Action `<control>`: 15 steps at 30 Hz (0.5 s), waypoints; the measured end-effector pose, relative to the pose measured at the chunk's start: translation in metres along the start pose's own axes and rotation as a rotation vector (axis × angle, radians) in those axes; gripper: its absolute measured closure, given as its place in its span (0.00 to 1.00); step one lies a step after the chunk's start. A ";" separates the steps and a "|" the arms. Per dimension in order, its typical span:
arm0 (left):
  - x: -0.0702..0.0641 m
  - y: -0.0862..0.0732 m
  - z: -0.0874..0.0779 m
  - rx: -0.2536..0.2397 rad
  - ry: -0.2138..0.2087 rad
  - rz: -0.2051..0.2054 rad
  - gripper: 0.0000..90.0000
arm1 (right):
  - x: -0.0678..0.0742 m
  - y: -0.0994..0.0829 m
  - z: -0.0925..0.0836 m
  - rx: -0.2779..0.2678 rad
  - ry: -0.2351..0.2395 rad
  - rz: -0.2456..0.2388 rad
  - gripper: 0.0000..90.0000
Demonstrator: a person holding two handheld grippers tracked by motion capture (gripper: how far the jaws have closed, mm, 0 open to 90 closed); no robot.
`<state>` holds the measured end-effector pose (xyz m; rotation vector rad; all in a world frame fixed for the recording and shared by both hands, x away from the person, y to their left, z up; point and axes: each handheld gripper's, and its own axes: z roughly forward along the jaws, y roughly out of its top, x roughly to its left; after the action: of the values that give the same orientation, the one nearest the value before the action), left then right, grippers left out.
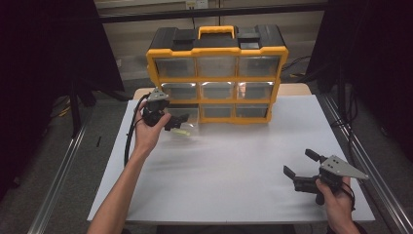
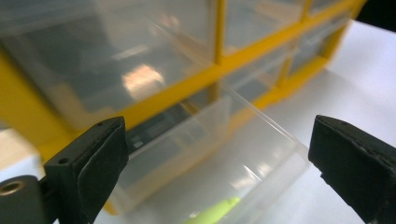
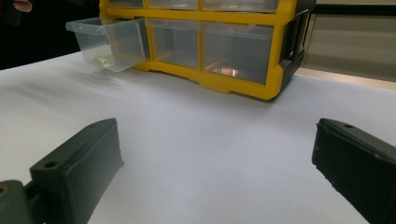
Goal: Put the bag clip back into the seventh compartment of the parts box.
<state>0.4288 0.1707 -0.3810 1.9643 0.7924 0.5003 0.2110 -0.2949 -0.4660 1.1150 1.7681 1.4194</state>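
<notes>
- A yellow and black organizer (image 1: 217,73) with clear drawers in three rows stands upright at the far side of the white tabletop (image 1: 234,165); a yellow handle (image 1: 216,31) sits on its top.
- The bottom-left drawer (image 1: 184,122) is pulled out toward the person, its back end still inside the organizer's frame; the other drawers sit flush.
- A small yellow-green item (image 1: 181,131) lies on the floor of the pulled-out drawer; in the left gripper view it shows as a pale green stick (image 2: 212,212) near the front wall, too blurred to identify.
- The left tool (image 1: 171,123) is held just at the open drawer, pointing toward it from the left. Its jaws stand wide and released, with the drawer's (image 2: 243,154) clear rim seen between them but not pressed by the pads.
- The right tool (image 1: 301,164) is held low near the right front corner of the tabletop, well apart from the organizer. Its jaws are spread and released, with bare tabletop between them.
- In the right gripper view the open drawer (image 3: 109,42) juts from the organizer's (image 3: 243,84) lower left.
- No brand name, label or writing can be read on the organizer or drawers.
</notes>
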 end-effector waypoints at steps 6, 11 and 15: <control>-0.002 -0.011 -0.011 -0.094 0.004 -0.066 0.06 | 0.001 0.000 -0.001 -0.003 0.000 0.002 0.01; -0.009 -0.018 -0.017 -0.122 -0.005 -0.058 0.06 | 0.003 0.001 -0.001 -0.002 -0.003 -0.005 0.01; -0.013 -0.022 -0.024 -0.116 -0.003 -0.039 0.06 | 0.003 0.001 0.001 0.000 -0.009 -0.011 0.01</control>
<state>0.3976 0.1844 -0.3885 1.8389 0.7814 0.5090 0.2110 -0.2919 -0.4647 1.1081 1.7651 1.4065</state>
